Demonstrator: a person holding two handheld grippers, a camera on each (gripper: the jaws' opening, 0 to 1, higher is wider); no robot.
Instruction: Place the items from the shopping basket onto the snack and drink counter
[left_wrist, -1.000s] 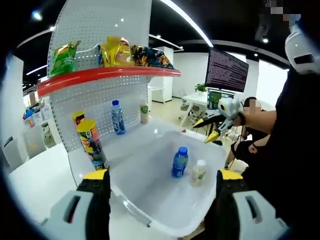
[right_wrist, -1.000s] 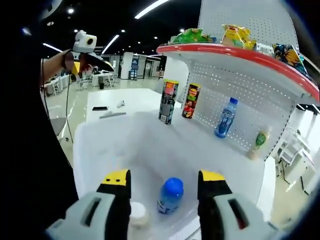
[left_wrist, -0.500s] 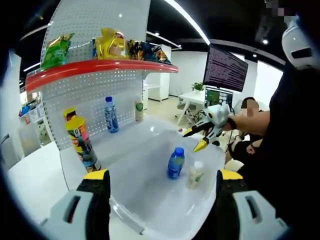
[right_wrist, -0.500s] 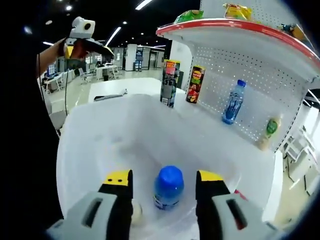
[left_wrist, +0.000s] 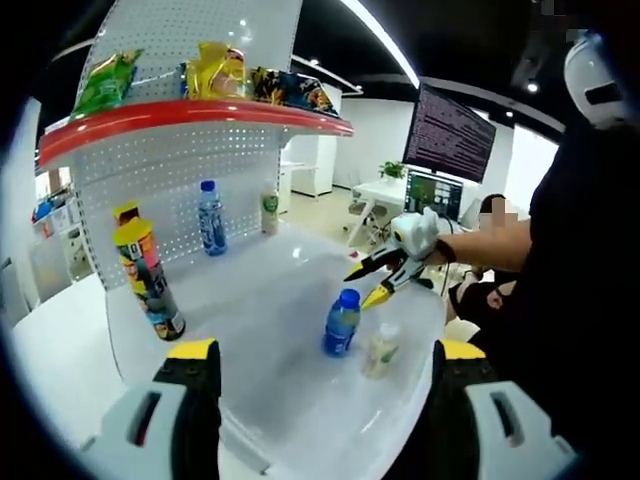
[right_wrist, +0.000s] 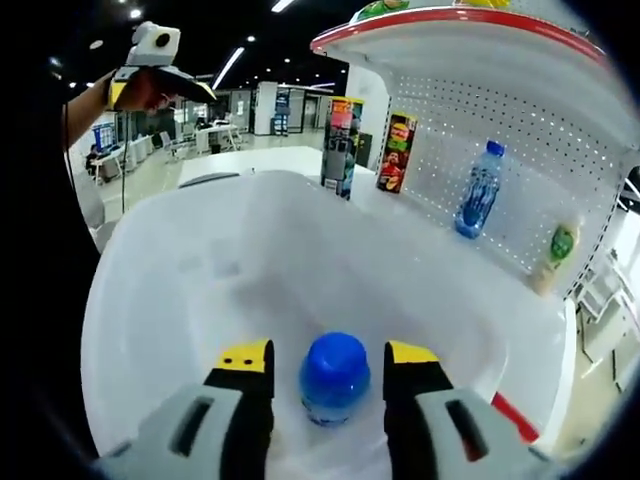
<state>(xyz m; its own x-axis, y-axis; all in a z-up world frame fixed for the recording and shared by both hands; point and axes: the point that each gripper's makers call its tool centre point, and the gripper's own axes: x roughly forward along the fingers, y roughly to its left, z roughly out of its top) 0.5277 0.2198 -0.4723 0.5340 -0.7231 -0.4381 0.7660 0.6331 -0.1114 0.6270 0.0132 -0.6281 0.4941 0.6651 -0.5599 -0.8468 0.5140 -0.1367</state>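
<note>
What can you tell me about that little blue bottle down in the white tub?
The small blue plastic bottle with a round blue cap stands upright on the floor of the white plastic basket, beside a smaller pale bottle. The right gripper is open, its yellow-tipped jaws on either side of the cap. Whether they touch it is unclear.

A: That basket (right_wrist: 180, 270) is looking like smooth, semi-clear white plastic, catching glossy highlights at centre frame.

B: Yep, and the blue bottle (left_wrist: 341, 323) is showing shiny plastic too. The perforated panel (left_wrist: 150, 190) at upper left is looking like matt white metal, and the red shelf edge (left_wrist: 190, 115) is gleaming.
</note>
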